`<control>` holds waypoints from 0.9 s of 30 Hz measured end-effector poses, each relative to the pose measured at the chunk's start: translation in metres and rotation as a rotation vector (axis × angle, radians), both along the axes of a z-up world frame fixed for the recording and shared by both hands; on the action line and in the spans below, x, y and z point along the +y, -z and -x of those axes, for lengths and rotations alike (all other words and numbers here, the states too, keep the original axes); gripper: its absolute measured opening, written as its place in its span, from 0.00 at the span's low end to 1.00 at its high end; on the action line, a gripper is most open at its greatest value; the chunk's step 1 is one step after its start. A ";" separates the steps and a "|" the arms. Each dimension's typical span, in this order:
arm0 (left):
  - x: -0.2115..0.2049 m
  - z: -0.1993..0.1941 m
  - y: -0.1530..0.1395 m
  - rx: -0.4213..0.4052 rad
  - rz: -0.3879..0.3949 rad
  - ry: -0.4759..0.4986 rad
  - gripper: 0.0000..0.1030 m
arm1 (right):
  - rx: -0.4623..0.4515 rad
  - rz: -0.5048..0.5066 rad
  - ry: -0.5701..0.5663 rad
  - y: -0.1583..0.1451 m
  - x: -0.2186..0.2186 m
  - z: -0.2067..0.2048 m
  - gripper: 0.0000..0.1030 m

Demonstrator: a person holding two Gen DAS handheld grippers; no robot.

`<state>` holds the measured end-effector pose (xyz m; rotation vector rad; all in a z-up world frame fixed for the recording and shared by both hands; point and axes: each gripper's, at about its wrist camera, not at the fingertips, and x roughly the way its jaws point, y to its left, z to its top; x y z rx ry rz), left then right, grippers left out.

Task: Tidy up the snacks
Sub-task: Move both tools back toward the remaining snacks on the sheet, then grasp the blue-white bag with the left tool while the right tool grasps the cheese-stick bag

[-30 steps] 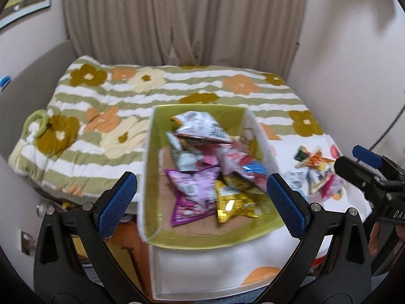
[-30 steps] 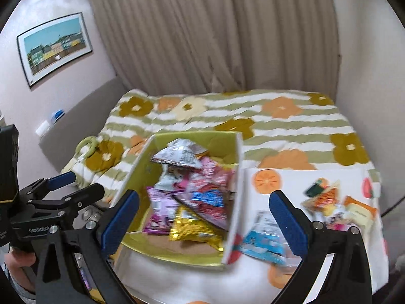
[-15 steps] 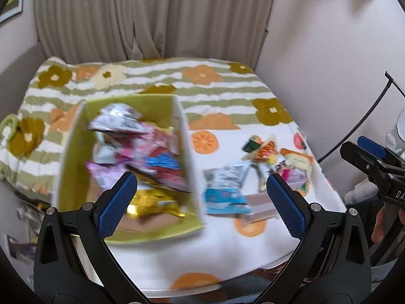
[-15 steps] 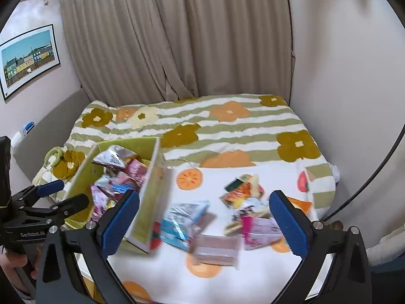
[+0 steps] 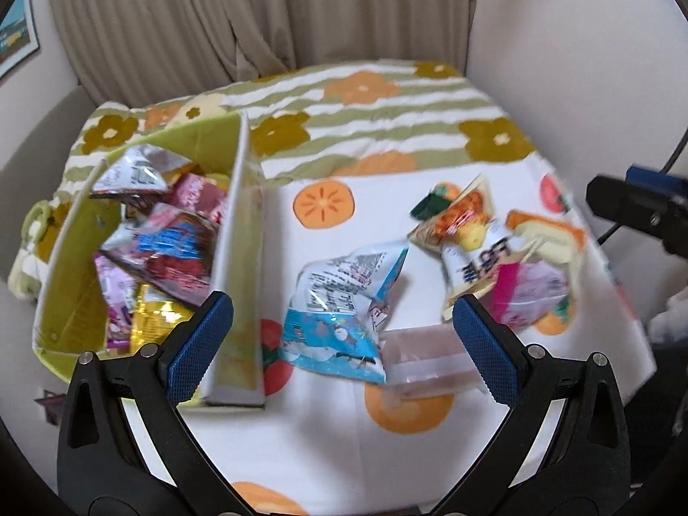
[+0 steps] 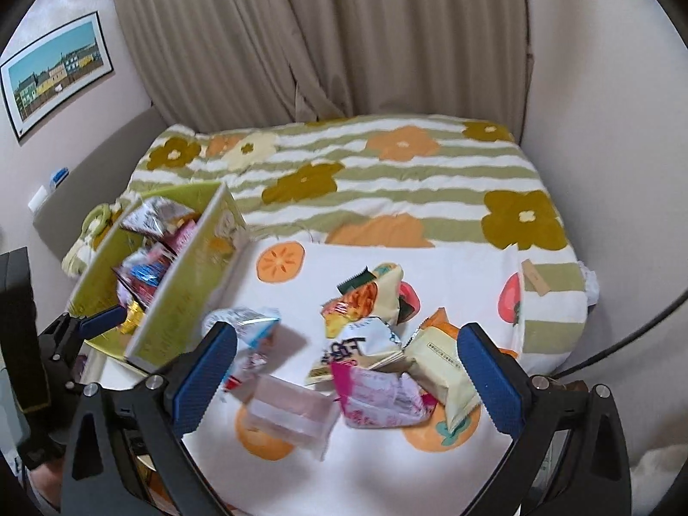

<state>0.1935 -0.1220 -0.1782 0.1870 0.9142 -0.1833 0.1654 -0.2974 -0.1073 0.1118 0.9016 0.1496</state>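
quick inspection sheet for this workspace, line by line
surface: white fruit-print cloth on a table.
job's things: green box on the left holding snack packets; blue-and-white packet, clear pack and a pile of packets loose on the cloth.
clutter: nothing seen.
grippers: left tool and right tool open, empty.
cables: black cable at far right.
surroundings: floral striped blanket, beige curtain, framed picture.
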 end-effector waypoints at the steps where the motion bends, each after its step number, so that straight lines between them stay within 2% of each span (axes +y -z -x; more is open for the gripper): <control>1: -0.005 -0.004 0.008 0.008 -0.018 -0.004 0.99 | 0.010 -0.001 -0.012 0.009 -0.003 -0.007 0.99; 5: -0.025 -0.021 0.047 0.048 -0.097 -0.016 0.99 | 0.039 -0.013 -0.047 0.034 -0.012 -0.027 0.99; 10: -0.031 -0.038 0.074 0.055 -0.180 -0.062 0.98 | 0.094 -0.012 -0.097 0.064 -0.012 -0.052 0.99; 16: -0.034 -0.054 0.092 0.084 -0.201 -0.064 0.94 | 0.141 0.021 -0.156 0.088 -0.004 -0.069 0.99; 22: -0.034 -0.063 0.103 0.104 -0.216 -0.066 0.88 | 0.158 0.091 -0.200 0.103 0.005 -0.079 0.99; 25: -0.031 -0.065 0.110 0.122 -0.221 -0.069 0.88 | 0.166 0.104 -0.217 0.108 0.008 -0.084 0.99; 27: -0.028 -0.066 0.116 0.141 -0.223 -0.065 0.85 | 0.172 0.109 -0.229 0.111 0.010 -0.087 0.99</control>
